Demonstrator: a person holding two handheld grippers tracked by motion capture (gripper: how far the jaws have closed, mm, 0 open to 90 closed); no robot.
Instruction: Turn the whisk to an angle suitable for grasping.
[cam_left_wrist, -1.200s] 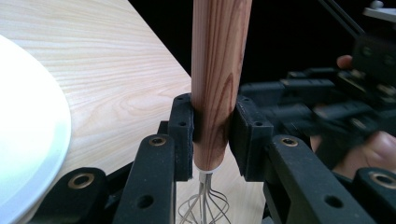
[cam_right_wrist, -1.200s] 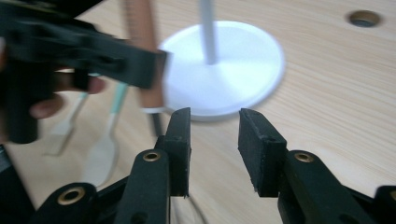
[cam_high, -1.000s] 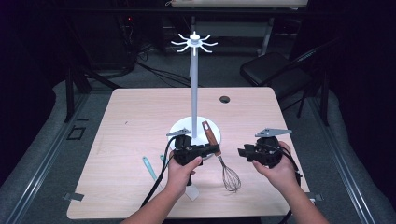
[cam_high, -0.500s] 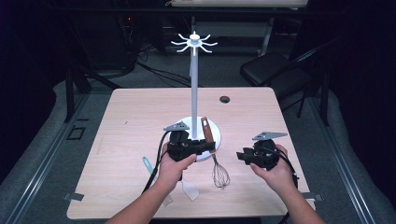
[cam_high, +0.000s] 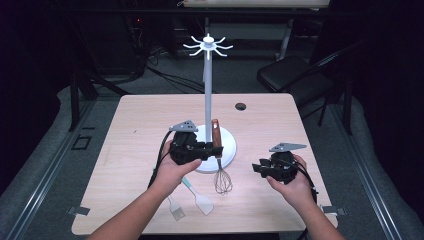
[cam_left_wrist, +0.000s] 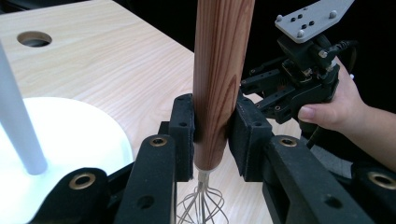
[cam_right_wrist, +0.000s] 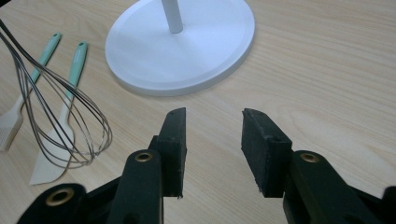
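1. Wooden whisk (cam_high: 218, 150) handle clamped in left gripper (cam_left_wrist: 212, 135), centre frame, beside stand (cam_high: 207, 90).
2. Right gripper (cam_right_wrist: 212, 140) jaws apart, empty, lower right.
3. Risk: low grip lets whisk tilt, wires hit stand base (cam_high: 229, 145).

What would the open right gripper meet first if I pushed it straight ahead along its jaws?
Probably the bare wooden tabletop, then the round white stand base just beyond. The right gripper points down toward it with nothing between its jaws. The wire whisk hangs off to the side; depth is uncertain.
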